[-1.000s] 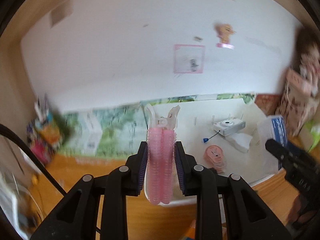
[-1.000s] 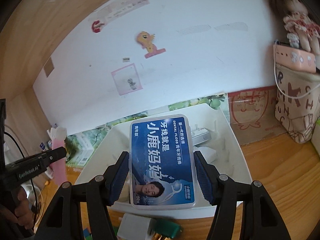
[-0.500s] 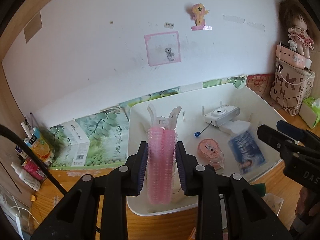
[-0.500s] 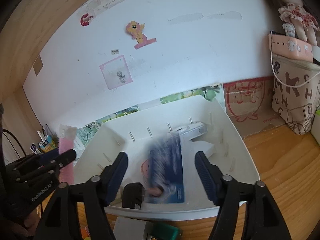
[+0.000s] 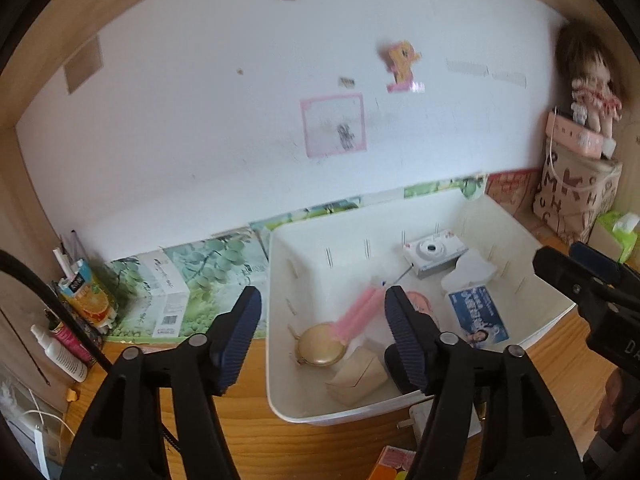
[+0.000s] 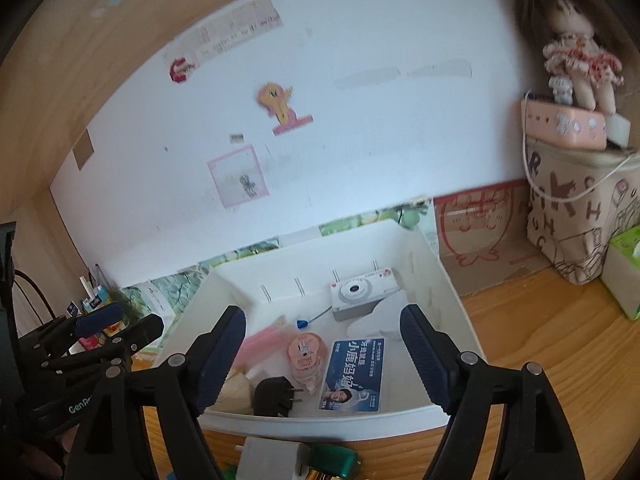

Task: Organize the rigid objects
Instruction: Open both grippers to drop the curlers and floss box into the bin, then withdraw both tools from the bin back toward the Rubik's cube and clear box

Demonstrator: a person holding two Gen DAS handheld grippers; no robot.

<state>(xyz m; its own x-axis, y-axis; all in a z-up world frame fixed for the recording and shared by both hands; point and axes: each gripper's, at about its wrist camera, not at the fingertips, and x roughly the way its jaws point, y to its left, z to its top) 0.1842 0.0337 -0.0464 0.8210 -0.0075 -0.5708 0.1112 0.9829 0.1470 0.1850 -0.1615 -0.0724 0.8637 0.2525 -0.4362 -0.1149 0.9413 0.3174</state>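
Observation:
A white plastic bin (image 5: 340, 416) stands on the wooden desk. My left gripper (image 5: 322, 300) hovers over its near left corner, jaws opening. The pink hair clip (image 5: 360, 314), blurred, is loose below them above a round gold compact (image 5: 320, 350) and a beige box (image 5: 356, 374). My right gripper (image 6: 322, 316) is above the bin's front rim (image 6: 320, 424), jaws opening with nothing between them. The blue dental floss box (image 6: 354, 374) lies flat inside, beside a pink round case (image 6: 306, 356), a black plug (image 6: 276, 396) and a white camera (image 6: 362, 292).
A white charger (image 6: 272, 460) and a green object (image 6: 334, 458) lie on the desk in front of the bin. A lettered canvas bag (image 6: 576, 220) and a tissue box (image 6: 624, 276) stand at the right. Cartons (image 5: 168, 292) and bottles (image 5: 60, 352) crowd the left.
The left gripper opened and let go of the pink hair clip, which dropped toward the bin. The right gripper released the floss box, which now lies in the bin, and opened wider.

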